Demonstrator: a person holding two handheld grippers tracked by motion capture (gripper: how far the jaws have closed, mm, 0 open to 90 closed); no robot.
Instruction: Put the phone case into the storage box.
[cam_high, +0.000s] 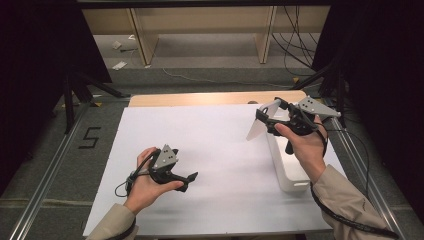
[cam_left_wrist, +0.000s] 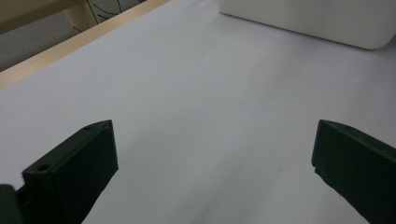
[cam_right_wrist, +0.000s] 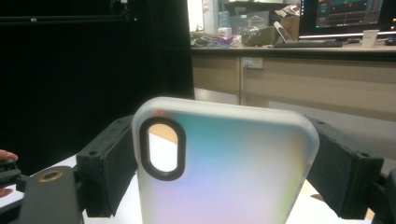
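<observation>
Step looks like carry/transfer: right claw (cam_high: 266, 121) is clamped on a translucent phone case (cam_right_wrist: 224, 163), held up off the surface (cam_high: 210, 150), just above the far end of the white bin (cam_high: 287, 170). In the right gripper view the case sits squarely between the jaws, gripped by its two long edges, camera cutout (cam_right_wrist: 162, 148) toward that view's left jaw, top end sticking out past the claw tips. In the high view the case (cam_high: 256, 127) hangs tilted off the claw's front, pointing down-left toward the surface. Left claw (cam_high: 187, 180) idle, jaws wide apart w/ nothing between them, resting low over the surface well apart from the right claw; bin shows ahead of it and to its right in the left gripper view (cam_left_wrist: 317, 21). Next move, my guess: either lower the case into the bin under the claw or set it on the bare surface ahead. Needs a level wrist and slow release, since grip is on slick edges & the case could pop out or tip.
</observation>
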